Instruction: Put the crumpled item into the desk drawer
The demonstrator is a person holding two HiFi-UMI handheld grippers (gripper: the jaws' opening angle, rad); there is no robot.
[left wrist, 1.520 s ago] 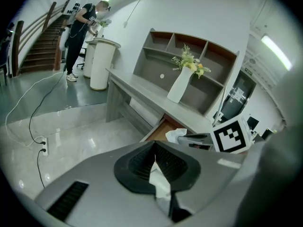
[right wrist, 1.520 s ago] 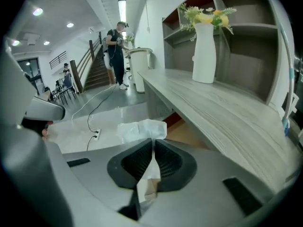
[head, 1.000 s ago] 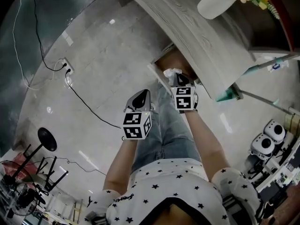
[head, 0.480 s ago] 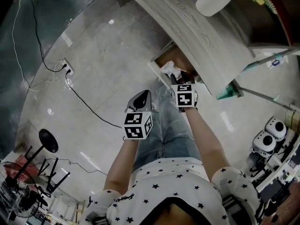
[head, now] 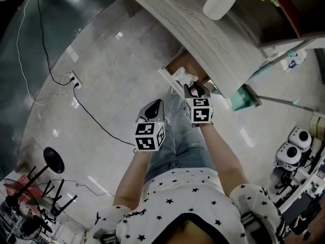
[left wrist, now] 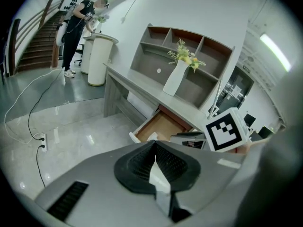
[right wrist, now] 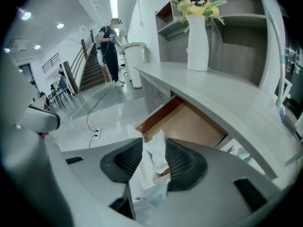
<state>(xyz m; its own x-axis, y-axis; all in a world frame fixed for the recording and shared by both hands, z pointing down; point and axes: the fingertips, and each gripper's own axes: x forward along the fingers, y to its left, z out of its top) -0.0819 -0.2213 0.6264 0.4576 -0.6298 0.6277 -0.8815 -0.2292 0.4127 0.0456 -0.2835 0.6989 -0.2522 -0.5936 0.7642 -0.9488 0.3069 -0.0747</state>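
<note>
Ok so your right gripper (right wrist: pixel 154 148) is parked right at the open drawer (right wrist: pixel 189 122). Its jaws are apart and just starting to close again, with the crumpled paper (right wrist: pixel 155 156) loose between the pads, not pinched. The paper sits at the drawer's front edge, near the front corner. I honestly can't tell if it's fully inside or draped over the front lip.

What I'd do: don't re-grab it unless it's hanging out. If it is, nudge it toward the back of the drawer with the jaw tips, then pull the gripper straight back toward you so nothing snags and drags the paper out again.

Your left gripper (left wrist: pixel 154 157) is empty with its jaws together, hanging over your thigh well short of the drawer, so it's free to push the drawer front if you want it closed.

Stuff around: the desk top (right wrist: pixel 213 86) overhangs the drawer, so keep low. The white vase (right wrist: pixel 197 37) with flowers stands on it, well clear. There's a cable (head: pixel 91 111) on the floor to your left, not in the way.
</note>
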